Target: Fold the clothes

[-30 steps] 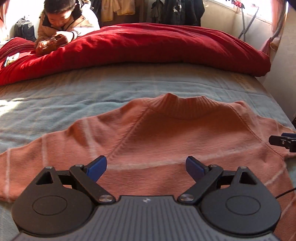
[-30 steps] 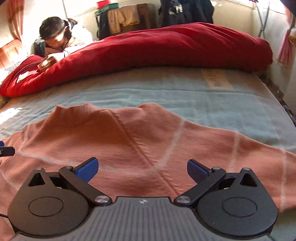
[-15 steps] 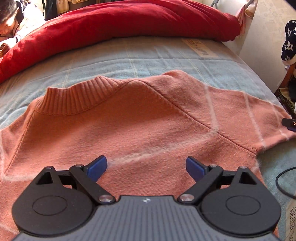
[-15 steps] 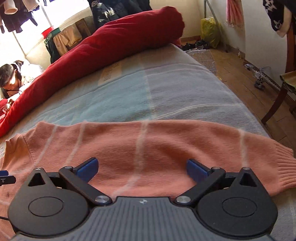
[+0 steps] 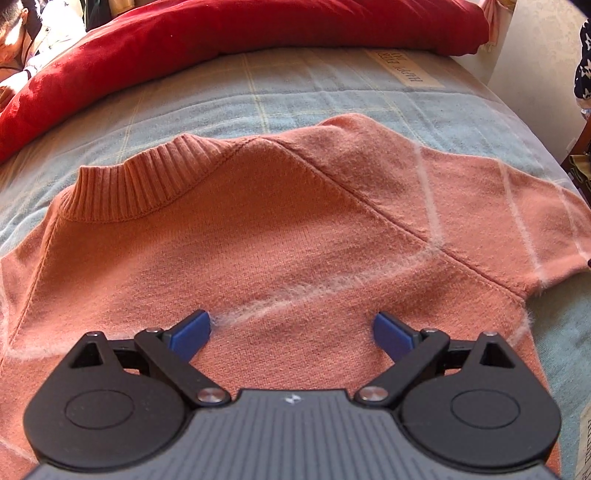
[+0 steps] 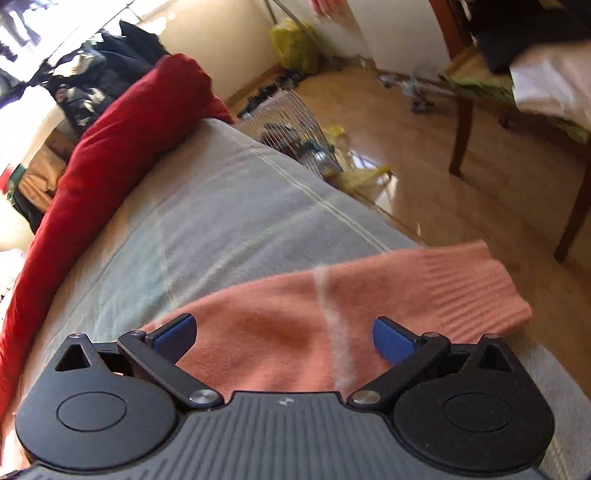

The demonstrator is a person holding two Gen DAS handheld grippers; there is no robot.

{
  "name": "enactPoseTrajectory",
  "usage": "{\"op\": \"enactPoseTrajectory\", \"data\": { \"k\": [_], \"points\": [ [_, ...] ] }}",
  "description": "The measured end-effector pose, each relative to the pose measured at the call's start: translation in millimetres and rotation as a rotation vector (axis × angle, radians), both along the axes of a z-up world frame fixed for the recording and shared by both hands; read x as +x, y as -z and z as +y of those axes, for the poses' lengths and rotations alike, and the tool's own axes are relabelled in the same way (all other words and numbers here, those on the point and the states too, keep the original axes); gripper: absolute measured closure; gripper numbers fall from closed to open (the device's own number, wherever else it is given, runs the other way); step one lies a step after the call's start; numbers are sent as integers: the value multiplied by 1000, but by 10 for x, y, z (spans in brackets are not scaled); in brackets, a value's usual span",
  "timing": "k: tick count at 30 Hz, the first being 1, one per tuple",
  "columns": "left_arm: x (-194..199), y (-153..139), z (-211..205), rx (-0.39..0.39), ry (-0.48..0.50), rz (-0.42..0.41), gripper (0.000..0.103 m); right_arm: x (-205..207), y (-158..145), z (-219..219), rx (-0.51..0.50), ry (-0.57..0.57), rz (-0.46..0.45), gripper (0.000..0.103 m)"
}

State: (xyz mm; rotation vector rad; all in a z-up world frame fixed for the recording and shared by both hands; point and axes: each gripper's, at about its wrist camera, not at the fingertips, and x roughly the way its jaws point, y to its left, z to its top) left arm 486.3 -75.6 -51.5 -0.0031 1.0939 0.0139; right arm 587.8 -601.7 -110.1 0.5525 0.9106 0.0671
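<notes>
Right now a salmon-pink knitted sweater lies spread flat on the bed, front down or up I cannot tell, with its ribbed collar pointing toward the far side where a thick red duvet is bunched along the mattress. Thin pale lines cross the knit in a wide check. The left hand-held gripper hangs low over the sweater's body, its blue-tipped fingers spread wide with nothing between them but the fabric underneath; whether the tips touch the wool is hard to say. Off to the side, the right hand-held gripper sits over one sleeve, equally wide open and holding nothing, the sleeve running out between its fingers to a ribbed cuff that lies close to the edge of the bed. Beyond that edge I see a wooden floor, a wire basket on it near the bed, and the legs of a wooden chair. A person lies at the far corner of the bed, against the duvet. The right-hand view is somewhat blurred.
</notes>
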Motion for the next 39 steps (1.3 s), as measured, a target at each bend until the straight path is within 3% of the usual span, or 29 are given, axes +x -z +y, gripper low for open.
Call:
{"op": "enactPoseTrajectory", "data": {
  "k": [5,9,14,18,19,22,24,28,31,35,39],
  "points": [
    [13,25,-12,1,4,1,6,232,81,-199,-99,-44,-31,0],
    [21,15,-12,1,3,5,6,454,-26,-273,-70,-52,13,0],
    [-16,3,-36,0,-2,3,6,114,-248,18,-57,-136,-45,0],
    [-111,-5,-24,8,25,4,6,-135,-11,237,-159,-225,43,0],
    [-144,-10,-14,9,32,7,6,-202,12,230,-179,-231,29,0],
    [-265,-80,49,13,46,11,6,-288,-112,235,-228,-222,50,0],
    [-332,-136,77,29,64,1,6,-312,-246,333,-240,-238,15,0],
    [-346,-232,59,99,117,-42,6,-321,-478,870,-248,-398,-92,0],
    [-397,-275,70,124,139,-76,6,-376,-567,1511,-183,-594,-150,0],
    [-564,-264,237,149,102,-75,6,-654,-580,2384,-91,-883,-200,0],
    [-705,-194,515,128,30,-74,6,-920,-485,3026,-124,-1023,-234,0]
  ]
}}
